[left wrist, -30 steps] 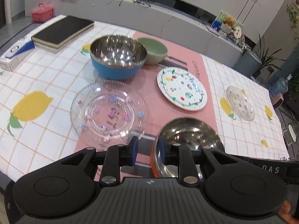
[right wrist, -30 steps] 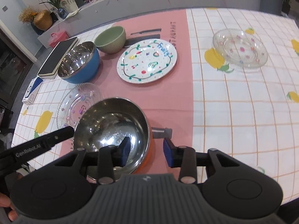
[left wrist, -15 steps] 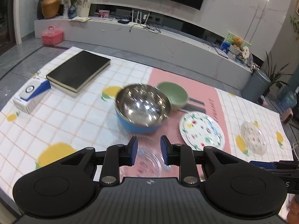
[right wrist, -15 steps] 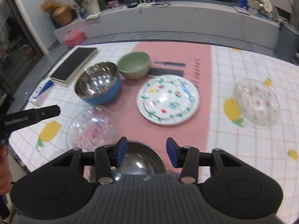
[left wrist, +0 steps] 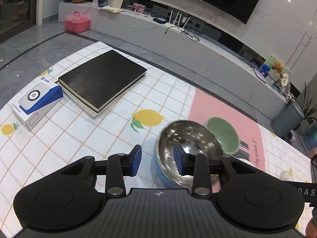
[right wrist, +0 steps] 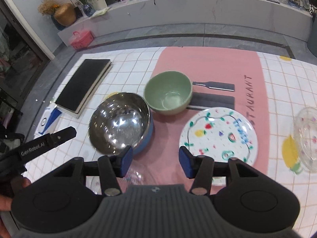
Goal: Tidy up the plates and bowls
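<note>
My right tongs [right wrist: 154, 161] hide a glass plate [right wrist: 134, 176] at bottom; both tongs, left [left wrist: 156, 159] included, hover apart, empty.

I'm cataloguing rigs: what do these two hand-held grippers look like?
Both match. The left hand-held gripper and right hand-held gripper are matte black, with a ribbed grey centre plate, round side housings, silver pivot screws and blue finger pads. White "GenRobot.AI" lettering marks the left one's side.

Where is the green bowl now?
In the right wrist view the green bowl stands upright on the pink mat, just right of the steel bowl and behind the painted plate.
</note>
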`<state>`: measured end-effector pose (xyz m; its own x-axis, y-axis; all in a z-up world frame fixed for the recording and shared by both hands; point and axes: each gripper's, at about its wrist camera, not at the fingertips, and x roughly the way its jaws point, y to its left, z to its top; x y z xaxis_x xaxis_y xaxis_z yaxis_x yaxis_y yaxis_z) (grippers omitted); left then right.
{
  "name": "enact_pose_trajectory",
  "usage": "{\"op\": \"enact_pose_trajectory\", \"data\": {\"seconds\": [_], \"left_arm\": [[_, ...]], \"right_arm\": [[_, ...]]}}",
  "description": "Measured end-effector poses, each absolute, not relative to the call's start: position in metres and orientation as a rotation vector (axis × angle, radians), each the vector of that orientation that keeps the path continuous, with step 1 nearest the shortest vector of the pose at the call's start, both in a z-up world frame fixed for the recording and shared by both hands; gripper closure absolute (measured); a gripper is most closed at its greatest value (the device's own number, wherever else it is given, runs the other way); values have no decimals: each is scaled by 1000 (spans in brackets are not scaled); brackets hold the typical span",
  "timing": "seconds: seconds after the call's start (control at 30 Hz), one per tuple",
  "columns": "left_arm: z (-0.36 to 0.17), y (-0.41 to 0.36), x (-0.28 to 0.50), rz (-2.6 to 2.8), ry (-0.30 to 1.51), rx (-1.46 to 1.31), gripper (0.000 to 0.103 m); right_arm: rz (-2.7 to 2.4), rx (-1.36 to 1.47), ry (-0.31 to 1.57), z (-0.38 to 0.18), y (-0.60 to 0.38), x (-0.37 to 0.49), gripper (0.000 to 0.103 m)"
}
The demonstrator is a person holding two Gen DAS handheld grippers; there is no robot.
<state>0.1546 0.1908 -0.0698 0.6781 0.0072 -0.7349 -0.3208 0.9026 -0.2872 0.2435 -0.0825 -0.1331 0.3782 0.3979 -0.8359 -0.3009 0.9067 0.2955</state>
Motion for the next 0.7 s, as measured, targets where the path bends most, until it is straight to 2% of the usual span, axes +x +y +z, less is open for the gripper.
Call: {"op": "enact_pose_trajectory", "data": {"seconds": [0.37, 0.57, 0.63, 0.7], "left_arm": [[-93, 195, 190, 115, 865, -322, 59], [-105, 191, 202, 78, 935, -306, 59], [-109, 191, 204, 76, 962, -314, 69], [-112, 190, 206, 73, 981, -314, 73]], "right_arm": [[406, 81, 1167, -167, -48, 275, 52], [411, 104, 1201, -179, -41, 280, 57], [410, 110, 1206, -182, -40, 279, 59], [401, 125, 1210, -183, -42, 278, 63]]}}
